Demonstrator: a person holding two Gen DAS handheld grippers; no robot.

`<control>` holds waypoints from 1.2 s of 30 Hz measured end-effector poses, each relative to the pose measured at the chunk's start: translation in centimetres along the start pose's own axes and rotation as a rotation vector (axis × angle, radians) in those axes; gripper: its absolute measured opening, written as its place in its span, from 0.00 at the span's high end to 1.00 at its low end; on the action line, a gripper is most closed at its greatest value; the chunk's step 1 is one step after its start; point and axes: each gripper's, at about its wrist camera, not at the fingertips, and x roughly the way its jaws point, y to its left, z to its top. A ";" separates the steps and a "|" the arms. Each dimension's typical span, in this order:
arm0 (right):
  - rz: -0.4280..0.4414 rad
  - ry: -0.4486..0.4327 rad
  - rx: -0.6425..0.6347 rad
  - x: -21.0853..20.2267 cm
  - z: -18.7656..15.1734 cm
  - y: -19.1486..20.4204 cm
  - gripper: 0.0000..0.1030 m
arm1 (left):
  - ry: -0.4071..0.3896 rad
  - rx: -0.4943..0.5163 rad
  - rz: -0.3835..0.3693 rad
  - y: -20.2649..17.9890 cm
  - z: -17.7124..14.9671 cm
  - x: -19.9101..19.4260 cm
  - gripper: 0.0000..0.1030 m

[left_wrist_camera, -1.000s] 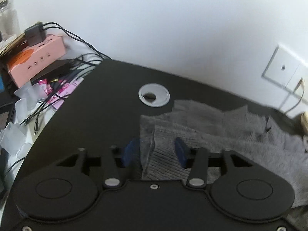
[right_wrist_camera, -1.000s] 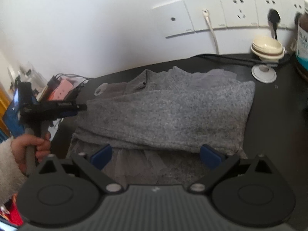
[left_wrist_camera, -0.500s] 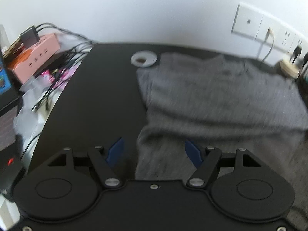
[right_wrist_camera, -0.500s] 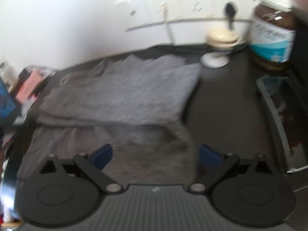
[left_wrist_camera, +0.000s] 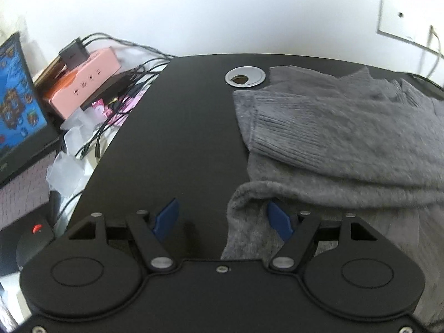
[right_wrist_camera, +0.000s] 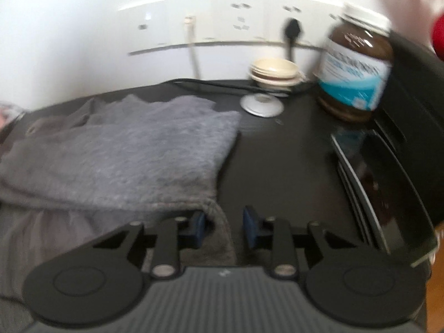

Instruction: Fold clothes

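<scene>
A grey knit sweater (left_wrist_camera: 347,127) lies folded over on the black desk (left_wrist_camera: 180,138). My left gripper (left_wrist_camera: 223,222) hangs low over the sweater's near left corner. Its jaws stand wide, and the rolled cloth edge lies between them, close against the right pad (left_wrist_camera: 280,222). In the right wrist view the sweater (right_wrist_camera: 133,149) spreads to the left. My right gripper (right_wrist_camera: 224,222) sits at the near right corner with its jaws closing. The hem runs between the pads, and a small gap still shows by the right pad (right_wrist_camera: 249,224).
A round cable grommet (left_wrist_camera: 244,76) sits behind the sweater. Off the desk's left edge are a pink box (left_wrist_camera: 86,83), cables and a laptop screen (left_wrist_camera: 16,91). At the right stand a brown jar (right_wrist_camera: 355,72), stacked small bowls (right_wrist_camera: 274,72) and a black tray (right_wrist_camera: 374,180).
Both grippers came down to the sweater's near corners. The left jaws widened a little. The right gripper swung right, and its jaws narrowed sharply around the hem.
</scene>
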 end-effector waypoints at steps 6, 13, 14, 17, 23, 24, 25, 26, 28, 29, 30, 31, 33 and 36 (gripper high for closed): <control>-0.018 -0.011 0.027 0.7 -0.2 -0.6 0.73 | -0.037 0.037 0.052 -0.5 0.3 0.5 0.25; -0.020 -0.049 0.002 2.1 0.6 0.3 0.69 | -0.016 -0.022 0.046 0.8 2.0 2.3 0.20; -0.025 -0.054 -0.003 2.5 0.8 0.5 0.65 | -0.005 -0.038 0.036 1.0 2.3 2.6 0.19; -0.060 -0.038 0.019 3.2 1.6 0.6 0.36 | 0.038 -0.094 -0.008 2.1 2.9 3.0 0.16; 0.079 -0.072 0.074 -1.7 0.4 0.0 0.32 | 0.050 -0.133 -0.124 5.3 0.4 -0.1 0.18; 0.109 -0.053 0.050 -2.6 -0.2 0.3 0.32 | 0.059 -0.107 -0.146 5.4 -0.4 -0.7 0.18; 0.138 -0.032 0.025 -3.4 -0.9 0.6 0.32 | 0.069 -0.081 -0.167 5.6 -1.3 -1.4 0.18; 0.168 0.004 -0.008 -4.1 -1.7 1.1 0.32 | 0.079 -0.053 -0.185 5.7 -2.1 -1.9 0.18; 0.226 0.076 -0.073 -5.4 -3.3 2.0 0.31 | 0.109 -0.003 -0.207 5.9 -4.1 -2.9 0.18; 0.246 0.120 -0.088 -6.1 -4.0 2.2 0.32 | 0.125 0.019 -0.217 6.0 -5.1 -3.4 0.18; 0.266 0.162 -0.101 -6.7 -4.7 2.4 0.31 | 0.138 0.033 -0.232 6.2 -6.1 -3.8 0.18; 0.276 0.191 -0.098 -7.5 -5.4 2.5 0.31 | 0.146 0.031 -0.255 6.7 -6.9 -4.3 0.18; 0.293 0.233 -0.066 -9.2 -6.6 1.9 0.31 | 0.172 0.022 -0.295 7.7 -8.5 -5.0 0.18; 0.287 0.258 0.042 -11.0 -8.4 0.4 0.31 | 0.200 0.004 -0.354 9.1 -10.4 -6.1 0.18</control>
